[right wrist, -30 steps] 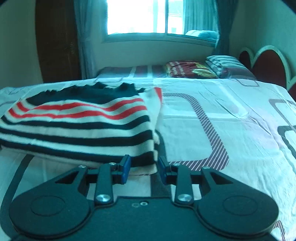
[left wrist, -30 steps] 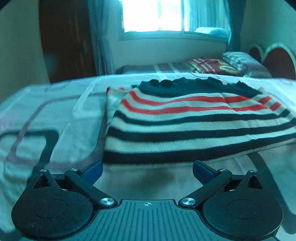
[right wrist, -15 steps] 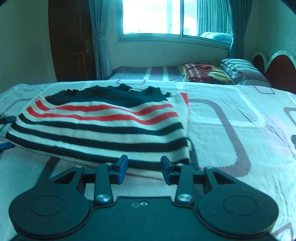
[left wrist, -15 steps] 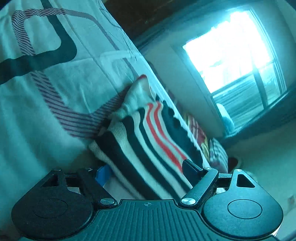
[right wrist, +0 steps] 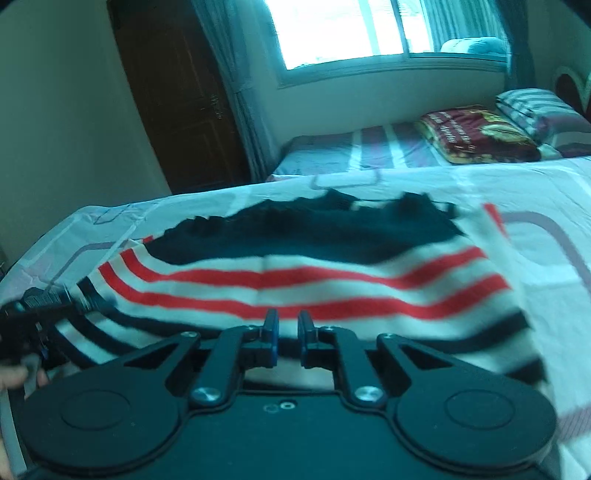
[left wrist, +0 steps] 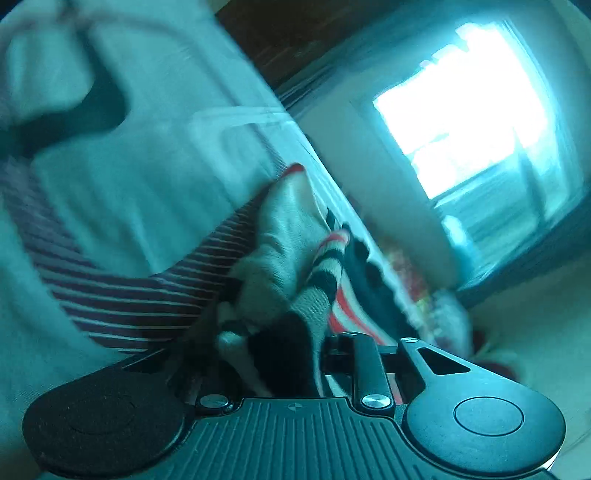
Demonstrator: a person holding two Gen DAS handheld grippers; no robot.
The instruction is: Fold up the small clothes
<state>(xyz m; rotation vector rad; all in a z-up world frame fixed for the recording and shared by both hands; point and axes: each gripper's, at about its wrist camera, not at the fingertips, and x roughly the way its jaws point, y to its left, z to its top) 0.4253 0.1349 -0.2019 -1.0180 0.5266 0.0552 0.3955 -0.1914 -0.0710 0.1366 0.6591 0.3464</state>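
Observation:
A small striped sweater (right wrist: 314, 280), white with black and red stripes and a dark top part, lies folded on the bed. My left gripper (left wrist: 288, 354) is tilted and shut on the sweater's left edge (left wrist: 295, 280), which bunches up between its jaws; it also shows at the left of the right wrist view (right wrist: 40, 306). My right gripper (right wrist: 287, 332) is over the sweater's near edge with a narrow gap between its fingers and nothing visibly held; whether it pinches the fabric below is hidden.
The patterned white bedsheet (right wrist: 554, 236) covers the bed. A second bed with a dark red blanket (right wrist: 476, 133) and a striped pillow (right wrist: 535, 107) stands behind. A brown door (right wrist: 177, 99) and a bright window (right wrist: 340, 29) are at the back.
My left gripper has rolled sideways, closed in and shut on the sweater's left edge. My right gripper has moved forward over the sweater's near edge and its fingers have narrowed.

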